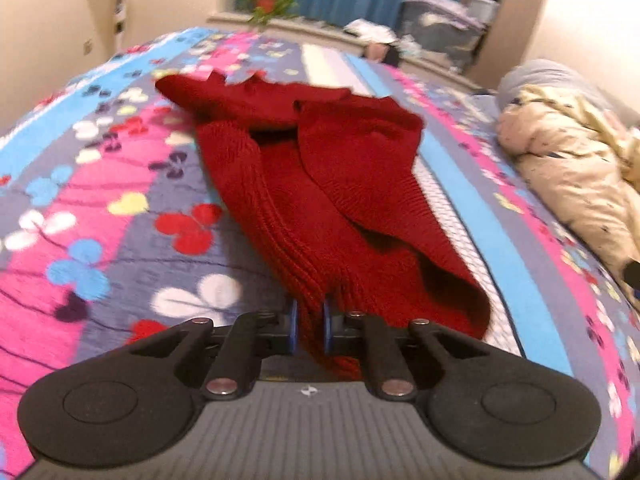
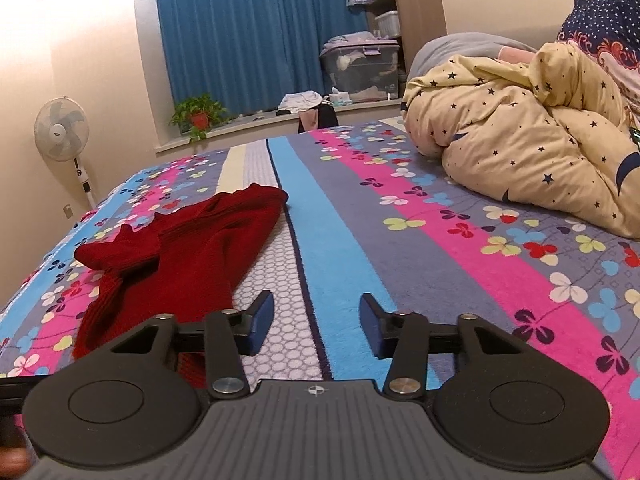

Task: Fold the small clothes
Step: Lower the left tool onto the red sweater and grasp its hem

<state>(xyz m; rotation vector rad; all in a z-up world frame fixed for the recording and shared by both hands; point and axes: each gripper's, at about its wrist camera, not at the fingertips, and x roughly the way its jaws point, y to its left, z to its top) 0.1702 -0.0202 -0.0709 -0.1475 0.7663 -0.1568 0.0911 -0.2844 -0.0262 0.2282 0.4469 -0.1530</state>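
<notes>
1. garment: a red knit sweater (image 1: 320, 184) lies crumpled and partly doubled over on the flowered bedspread (image 1: 120, 208), left of its pale dotted stripe
2. left gripper (image 1: 310, 326) is clenched on a bunched ribbed edge of the knit, blue pads pressing the fabric from both sides
3. right gripper (image 2: 316, 326) is released, jaws spread wide, hovering over the stripe just beside the sweater (image 2: 180, 252) and holding nothing
4. step in hand looks like straightening the piece before a fold
5. next likely calls for the right tongs to pinch a matching edge, so both can draw it flat
</notes>
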